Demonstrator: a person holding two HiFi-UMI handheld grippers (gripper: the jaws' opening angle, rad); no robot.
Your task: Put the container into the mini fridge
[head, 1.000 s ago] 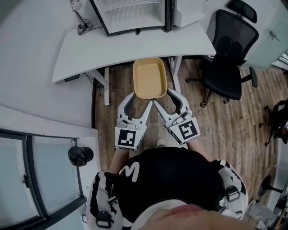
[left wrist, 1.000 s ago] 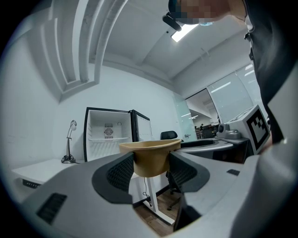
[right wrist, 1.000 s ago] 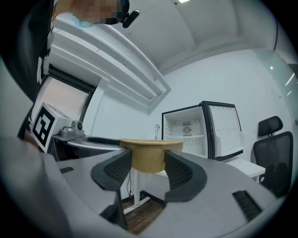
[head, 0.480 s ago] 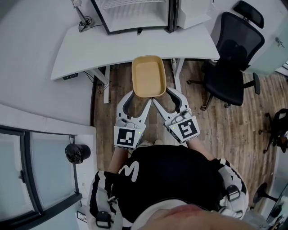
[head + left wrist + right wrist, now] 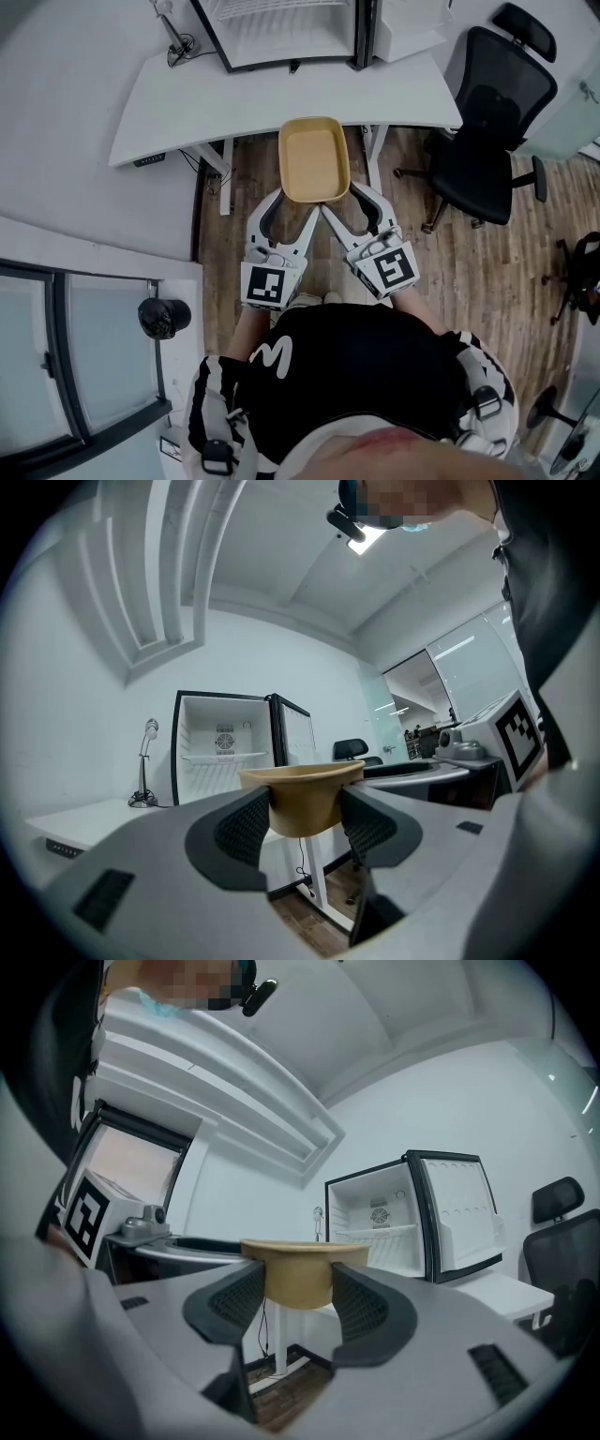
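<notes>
Head view: my left claw (image 5: 294, 202) and right claw (image 5: 343, 199) each clamp the near end of the tan container (image 5: 314, 159), side by side. I hold it over the wooden floor (image 5: 469, 272), its far end at the front edge of the white desk (image 5: 187, 103). The mini fridge (image 5: 281, 33) stands open on that desk, and an office chair (image 5: 487, 122) sits to the right

Left gripper view: my left claw (image 5: 305, 810) presses its ribbed pads (image 5: 246, 827) against the container (image 5: 302, 797), the open fridge (image 5: 225, 752) beyond

Right gripper view: my right claw (image 5: 298, 1299) grips the container (image 5: 302, 1277) likewise, with the fridge (image 5: 384, 1222) and its swung-out door behind
</notes>
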